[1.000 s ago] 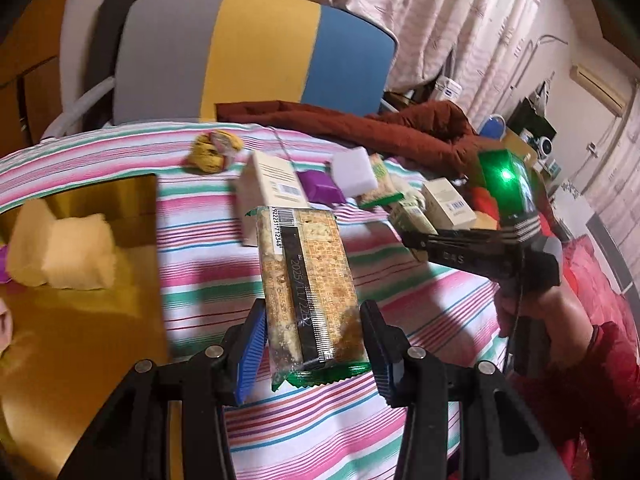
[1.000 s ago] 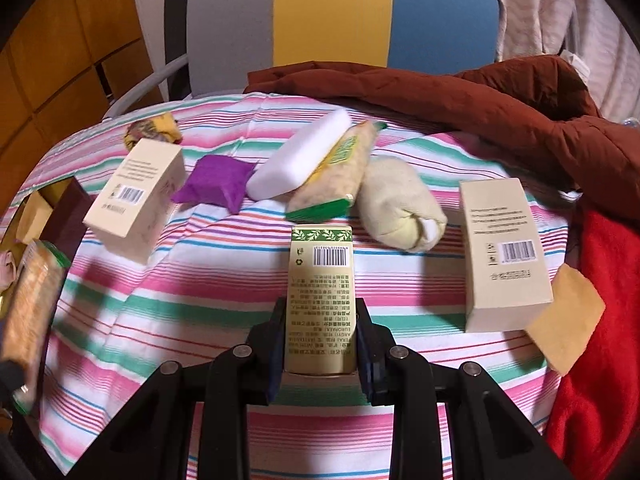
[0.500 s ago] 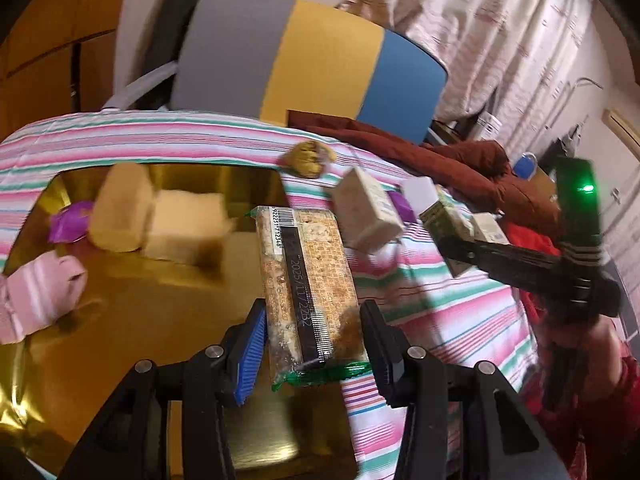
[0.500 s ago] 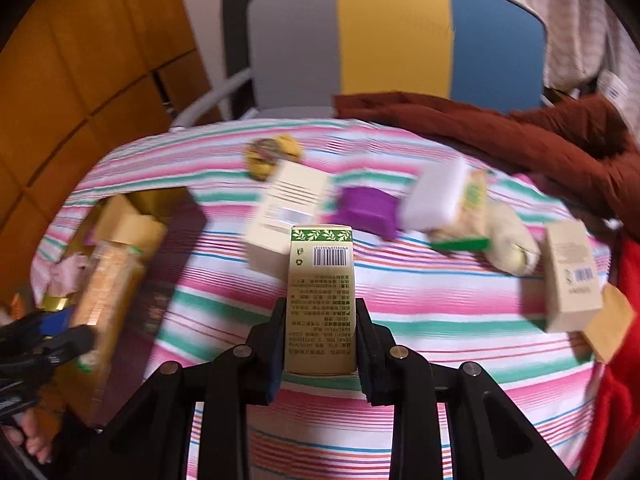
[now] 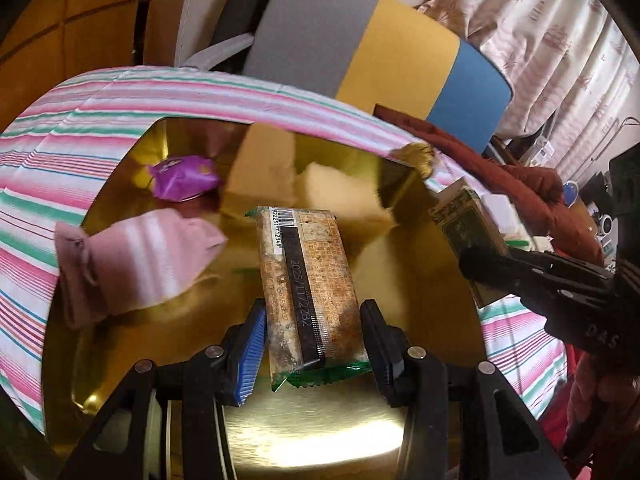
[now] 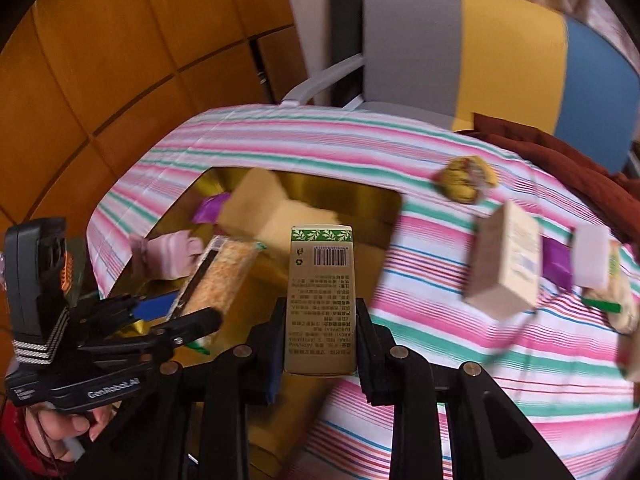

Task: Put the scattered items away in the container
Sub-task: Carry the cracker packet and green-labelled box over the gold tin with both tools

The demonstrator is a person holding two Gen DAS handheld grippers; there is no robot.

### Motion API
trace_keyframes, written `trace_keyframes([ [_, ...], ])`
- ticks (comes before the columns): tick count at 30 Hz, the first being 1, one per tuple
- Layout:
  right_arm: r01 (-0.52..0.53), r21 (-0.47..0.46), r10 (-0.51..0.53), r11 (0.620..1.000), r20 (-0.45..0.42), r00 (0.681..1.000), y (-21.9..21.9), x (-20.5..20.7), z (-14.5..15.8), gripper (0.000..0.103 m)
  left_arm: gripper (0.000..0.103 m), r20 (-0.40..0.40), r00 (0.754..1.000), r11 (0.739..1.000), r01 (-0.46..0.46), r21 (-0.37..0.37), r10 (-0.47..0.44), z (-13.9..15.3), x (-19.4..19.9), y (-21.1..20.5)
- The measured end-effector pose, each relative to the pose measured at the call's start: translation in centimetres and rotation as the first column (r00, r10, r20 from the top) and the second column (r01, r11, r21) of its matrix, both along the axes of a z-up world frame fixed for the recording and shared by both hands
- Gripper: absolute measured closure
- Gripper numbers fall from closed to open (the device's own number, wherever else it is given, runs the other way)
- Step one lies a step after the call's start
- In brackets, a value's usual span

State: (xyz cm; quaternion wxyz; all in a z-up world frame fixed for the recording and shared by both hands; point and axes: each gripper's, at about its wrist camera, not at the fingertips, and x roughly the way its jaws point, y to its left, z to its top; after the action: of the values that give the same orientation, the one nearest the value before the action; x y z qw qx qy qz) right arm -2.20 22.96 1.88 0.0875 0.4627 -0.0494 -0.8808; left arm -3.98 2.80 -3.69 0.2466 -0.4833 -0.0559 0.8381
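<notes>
Gold, mirror-bright container [image 5: 436,256] now fills the left wrist view, where a second ago striped table [image 5: 48,168] lay beneath. Left gripper [image 5: 312,344] carried over the tray; jaws closed on a clear-wrapped cracker pack [image 5: 306,284], clamped at its near end, far end projecting over the tray floor. Already inside: pink rolled cloth [image 5: 132,264] to the left, purple packet [image 5: 182,178] at far left, tan sponge blocks [image 5: 280,168] at the far side. Judged ready for release.

Right wrist view: right gripper [image 6: 320,340] jaws fully closed on a green-topped carton [image 6: 322,296], gripped at its near half, upright between the pads. Earlier held above the striped cloth amid the scattered items; now brought to the tray's near right edge, carton overlapping the rim. Left gripper visible at lower left with the cracker pack above the tray. Still on the table, right side: beige box [image 6: 506,256], purple pouch [image 6: 558,262], white block [image 6: 592,256], yellow crumpled wrapper [image 6: 466,180]. Both items judged about to be deposited; several more pickups remaining.
</notes>
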Motion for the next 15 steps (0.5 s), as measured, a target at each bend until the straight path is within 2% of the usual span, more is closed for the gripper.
trace_keyframes([
  [5, -0.011, -0.023, 0.013, 1.0, 0.069, 0.998, -2.0, -1.7, -1.5, 0.073, 0.056, 0.012, 1.0, 0.999, 0.018, -0.027, -0.017, -0.8, -1.0, -0.7],
  [11, -0.007, -0.017, 0.009, 1.0, 0.107, 0.994, -3.9, -3.4, -3.0, 0.073, 0.056, 0.027, 1.0, 0.999, -0.002, -0.053, 0.003, -1.8, -2.9, -1.2],
  [15, 0.025, -0.039, -0.02, 0.999, 0.128, 0.992, -4.2, -4.6, -3.9, 0.072, 0.056, 0.069, 0.997, 0.999, -0.021, -0.037, 0.023, -2.5, -3.6, -1.8],
])
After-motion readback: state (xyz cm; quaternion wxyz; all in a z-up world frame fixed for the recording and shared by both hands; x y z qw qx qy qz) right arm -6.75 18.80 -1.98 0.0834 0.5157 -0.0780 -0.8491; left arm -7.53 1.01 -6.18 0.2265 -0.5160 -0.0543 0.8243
